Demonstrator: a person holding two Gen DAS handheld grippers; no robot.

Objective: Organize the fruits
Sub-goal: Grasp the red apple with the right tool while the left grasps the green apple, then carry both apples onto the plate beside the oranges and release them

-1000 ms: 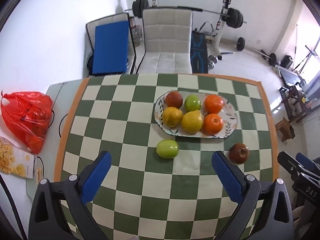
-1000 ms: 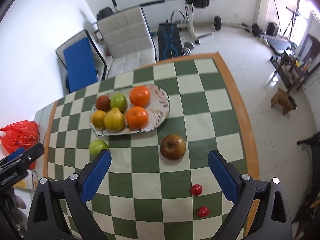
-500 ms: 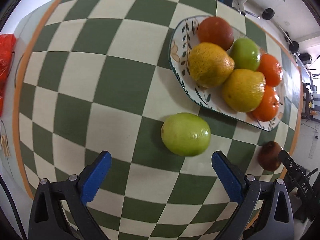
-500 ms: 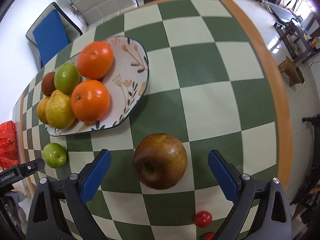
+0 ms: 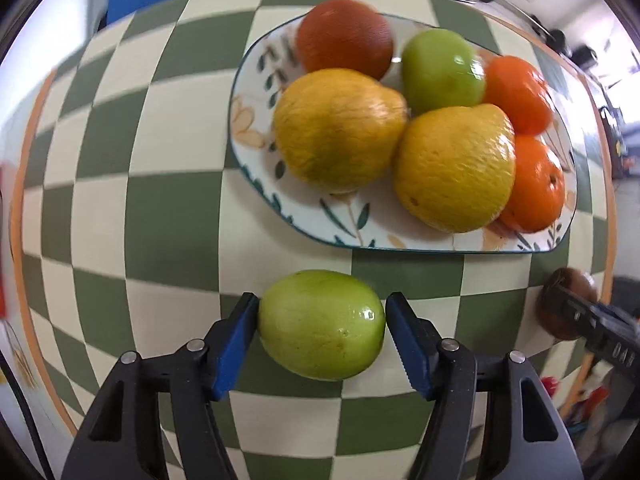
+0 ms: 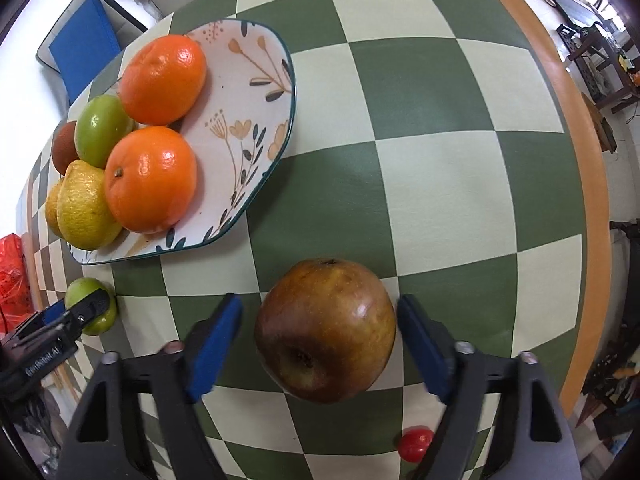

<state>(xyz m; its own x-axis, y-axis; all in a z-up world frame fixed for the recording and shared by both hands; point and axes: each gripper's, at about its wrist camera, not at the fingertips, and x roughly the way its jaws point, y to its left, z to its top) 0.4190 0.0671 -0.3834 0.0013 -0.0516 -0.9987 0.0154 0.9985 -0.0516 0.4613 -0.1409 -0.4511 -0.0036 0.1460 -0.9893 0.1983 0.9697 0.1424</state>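
Observation:
A green apple (image 5: 320, 324) rests on the checkered table just in front of the flowered plate (image 5: 336, 228). My left gripper (image 5: 322, 308) is shut on it, both blue pads pressed to its sides. A brown-red apple (image 6: 326, 330) lies to the right of the plate (image 6: 240, 92). My right gripper (image 6: 320, 304) straddles it, still open, with a narrow gap at the left pad. The plate holds two oranges (image 6: 160, 80), two yellow citrus fruits (image 5: 456, 168), a green apple (image 5: 440, 72) and a red-brown apple (image 5: 344, 36).
A small red tomato (image 6: 416, 444) lies on the table near my right gripper's right finger. The table's orange edge (image 6: 592, 184) runs along the right. A red plastic bag (image 6: 12, 280) sits off the table's left side. The plate's right half is bare.
Both grippers came down and forward over their fruits. The left fingers have shut on the green apple. The right fingers have narrowed around the brown-red apple.

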